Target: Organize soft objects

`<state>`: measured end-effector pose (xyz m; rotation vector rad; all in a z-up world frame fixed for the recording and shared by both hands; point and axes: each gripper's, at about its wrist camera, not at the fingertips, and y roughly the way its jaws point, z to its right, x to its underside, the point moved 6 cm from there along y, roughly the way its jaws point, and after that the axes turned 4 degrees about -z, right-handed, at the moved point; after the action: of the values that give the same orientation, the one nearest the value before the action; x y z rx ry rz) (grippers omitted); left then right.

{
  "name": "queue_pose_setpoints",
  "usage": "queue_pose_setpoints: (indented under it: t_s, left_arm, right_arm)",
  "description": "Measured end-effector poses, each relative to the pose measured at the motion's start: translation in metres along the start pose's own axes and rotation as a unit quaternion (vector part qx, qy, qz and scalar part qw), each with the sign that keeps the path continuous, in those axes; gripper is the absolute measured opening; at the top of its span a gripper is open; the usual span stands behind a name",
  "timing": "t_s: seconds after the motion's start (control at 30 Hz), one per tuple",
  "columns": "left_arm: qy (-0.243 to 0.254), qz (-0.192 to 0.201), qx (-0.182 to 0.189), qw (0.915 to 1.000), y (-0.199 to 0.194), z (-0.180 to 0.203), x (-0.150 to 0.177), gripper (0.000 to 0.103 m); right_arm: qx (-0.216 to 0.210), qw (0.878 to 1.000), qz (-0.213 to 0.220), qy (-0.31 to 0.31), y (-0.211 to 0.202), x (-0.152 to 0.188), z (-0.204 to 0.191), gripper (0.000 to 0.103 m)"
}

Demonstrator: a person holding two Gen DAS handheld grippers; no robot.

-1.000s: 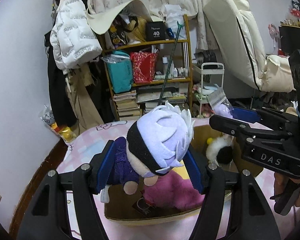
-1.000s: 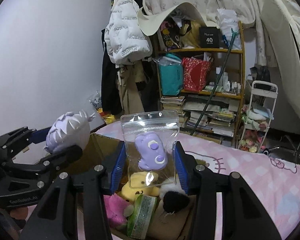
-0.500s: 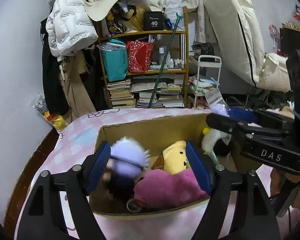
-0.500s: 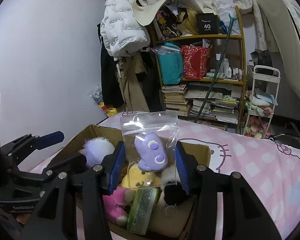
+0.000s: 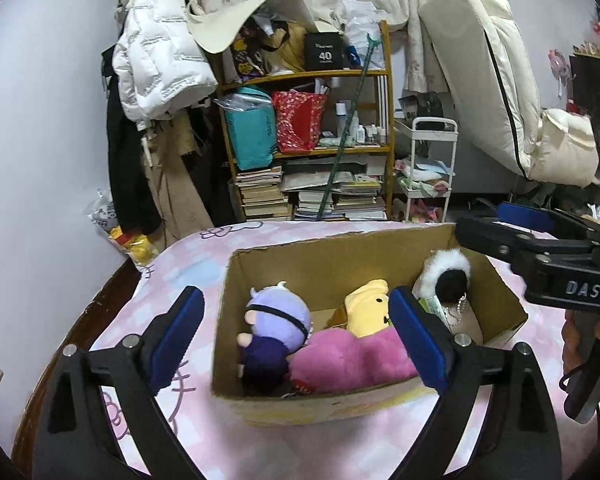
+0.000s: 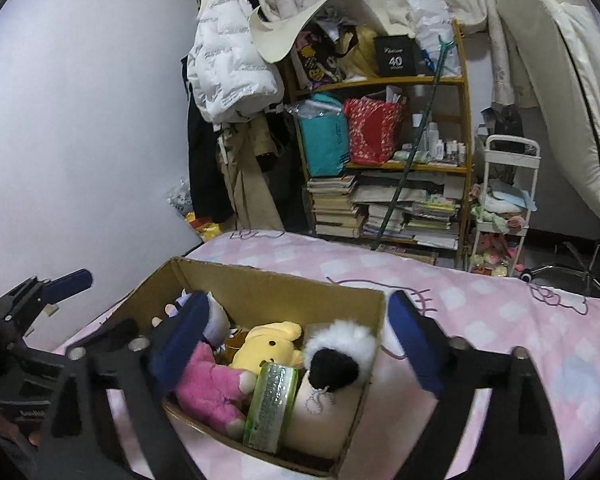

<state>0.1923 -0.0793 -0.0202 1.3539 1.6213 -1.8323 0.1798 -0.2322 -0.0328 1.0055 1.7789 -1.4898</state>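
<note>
A cardboard box [image 5: 332,246] sits on the pink bed. Inside lie a purple-haired plush doll [image 5: 278,318], a pink plush [image 5: 348,358], a yellow plush [image 5: 366,306] and a white-and-black fluffy pom [image 5: 446,274]. My left gripper [image 5: 294,294] hovers over the box's left half, jaws opening, pads touching nothing. My right gripper [image 6: 298,300] hangs over the box [image 6: 260,276] from the other side, jaws also opening and empty. Below it are the yellow plush [image 6: 270,346], pink plush [image 6: 208,388], a green packet [image 6: 270,404] and the pom [image 6: 336,350]. The clear bag with the purple toy is not visible.
The bed cover [image 6: 500,320] is pink with a cat pattern. Behind the bed stand a crowded wooden shelf [image 5: 308,152], a white trolley [image 5: 432,168], hanging coats [image 5: 160,68] and a leaning mattress [image 5: 492,80]. The bed's wooden edge [image 5: 88,320] runs along the left.
The left gripper let go of the purple-haired doll, which dropped into the box. The right gripper released the clear bag with the purple toy. Both pairs of jaws spread wide.
</note>
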Motion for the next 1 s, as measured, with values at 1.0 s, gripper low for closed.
queue_pose_setpoints:
  t_s: [1.0]
  left_arm:
    - [-0.061, 0.095, -0.069, 0.9912, -0.196, -0.045, 0.014, 0.101]
  right_arm:
    - [0.033, 0.995, 0.079, -0.053, -0.155, 0.0, -0.052, 0.103]
